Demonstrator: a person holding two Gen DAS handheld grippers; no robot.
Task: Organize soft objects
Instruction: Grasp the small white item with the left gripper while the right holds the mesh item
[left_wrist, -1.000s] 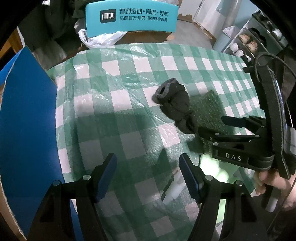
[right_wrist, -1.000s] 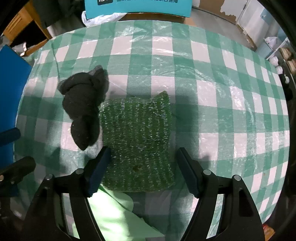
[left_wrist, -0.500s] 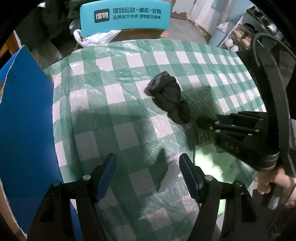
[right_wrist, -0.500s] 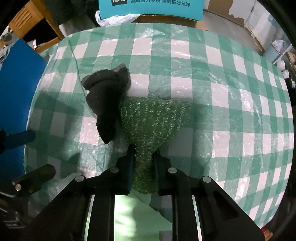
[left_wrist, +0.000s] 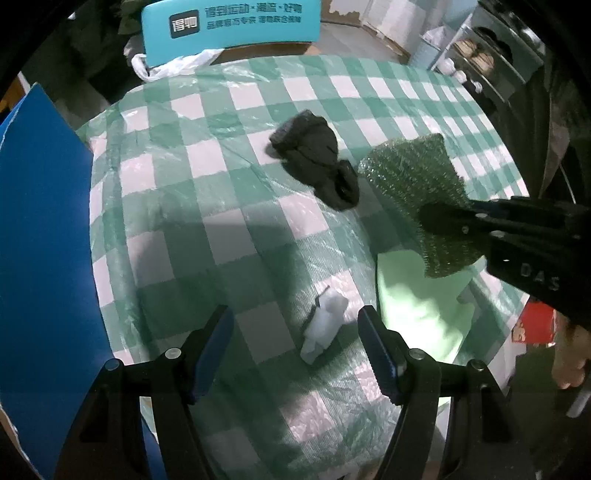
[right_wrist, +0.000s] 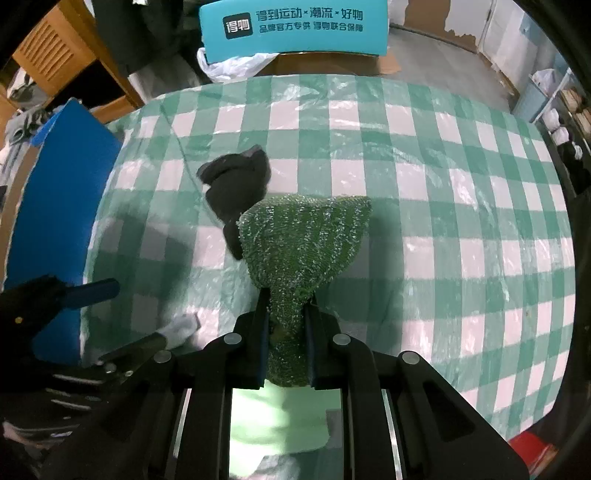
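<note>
Right gripper (right_wrist: 284, 343): jaws just closed and now clamped on the near edge of a green glittery knitted scouring cloth (right_wrist: 306, 240), bunched and lifted off the green-and-white checked plastic-covered tabletop (right_wrist: 461, 206), just beside a crumpled black fabric bundle (right_wrist: 236, 184). Left gripper (left_wrist: 295, 349): jaws apart and empty, poised over a small white soft scrap (left_wrist: 325, 328) beside a pale green cloth (left_wrist: 417, 314). Step in hand, by judgement: carrying off the green cloth; next move calls for a clear drop spot, possibly the blue box (left_wrist: 44, 229) at the left.
</note>
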